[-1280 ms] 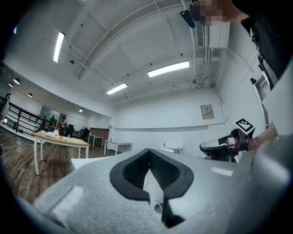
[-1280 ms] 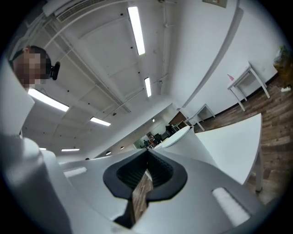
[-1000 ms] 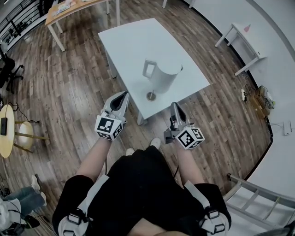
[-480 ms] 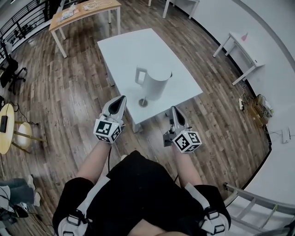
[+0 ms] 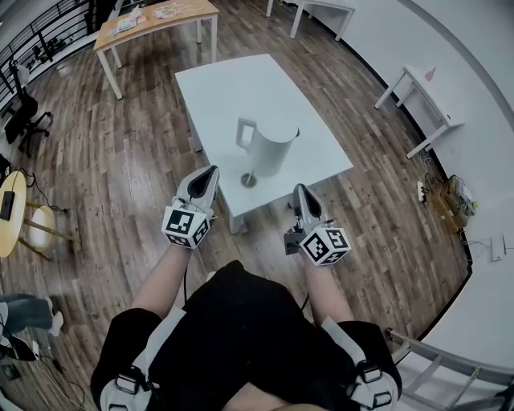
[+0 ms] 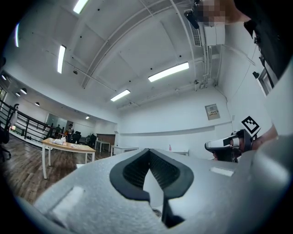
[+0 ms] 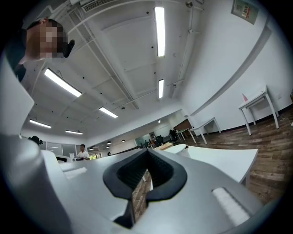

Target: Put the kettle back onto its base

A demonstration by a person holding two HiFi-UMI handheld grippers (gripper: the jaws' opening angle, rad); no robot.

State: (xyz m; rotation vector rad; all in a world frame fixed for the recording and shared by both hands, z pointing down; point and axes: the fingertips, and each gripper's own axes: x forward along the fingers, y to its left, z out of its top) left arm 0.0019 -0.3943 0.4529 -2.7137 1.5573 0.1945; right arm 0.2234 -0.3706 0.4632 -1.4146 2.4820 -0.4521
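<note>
Head view, left to right: my left gripper (image 5: pixel 211 171) has its jaws pressed together, empty, and is the nearer to the handle. Small round base (image 5: pixel 249 180) sits by the white table's (image 5: pixel 233 88) near edge. Kettle (image 5: pixel 270 146) stands upright just beyond it, a smooth pale cylinder with its loop handle facing left. Right gripper (image 5: pixel 299 188) is likewise closed and empty.

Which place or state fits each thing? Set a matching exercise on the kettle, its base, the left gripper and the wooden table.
1. kettle
2. kettle base
3. left gripper
4. wooden table

A. far behind the white table
B. shut, empty
C. upright on the white table, off its base
D. bare, near the white table's front edge

Pairs: 1-C, 2-D, 3-B, 4-A
</note>
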